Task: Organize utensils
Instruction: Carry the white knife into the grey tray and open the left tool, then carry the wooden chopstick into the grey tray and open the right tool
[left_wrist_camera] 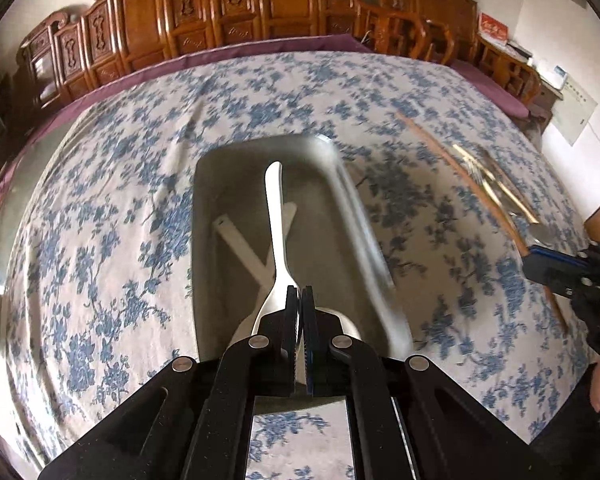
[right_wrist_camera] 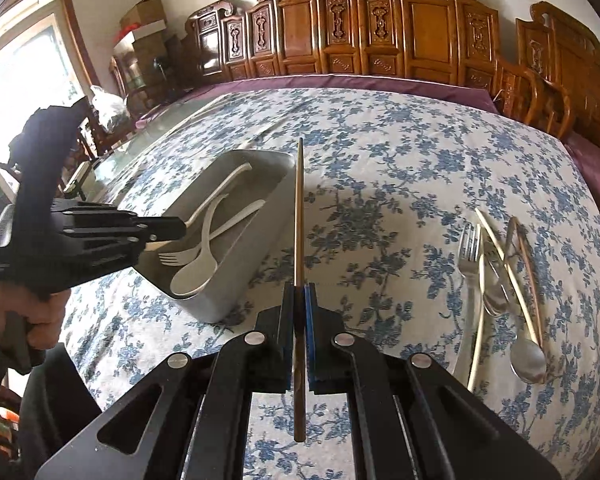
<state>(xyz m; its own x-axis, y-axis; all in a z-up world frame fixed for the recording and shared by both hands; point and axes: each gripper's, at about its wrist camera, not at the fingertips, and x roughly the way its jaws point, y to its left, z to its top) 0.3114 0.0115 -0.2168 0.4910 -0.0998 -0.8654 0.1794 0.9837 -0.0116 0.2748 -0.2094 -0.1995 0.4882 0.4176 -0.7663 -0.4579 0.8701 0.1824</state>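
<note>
Both my hand-held grippers carry utensils at the grey bin (right_wrist_camera: 236,280).

My left hand-held gripper (left_wrist_camera: 301,300) pinches a metal fork (left_wrist_camera: 276,232) over the bin; my right hand-held gripper (right_wrist_camera: 299,300) clamps a wooden chopstick (right_wrist_camera: 299,216) beside it; loose cutlery (right_wrist_camera: 496,280) lies on the surface (right_wrist_camera: 380,160) further right.

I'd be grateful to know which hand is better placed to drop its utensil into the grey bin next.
Left, probably. The left gripper is shut on a metal fork directly above the grey bin. The right gripper holds a brown chopstick over the cloth beside it.
</note>
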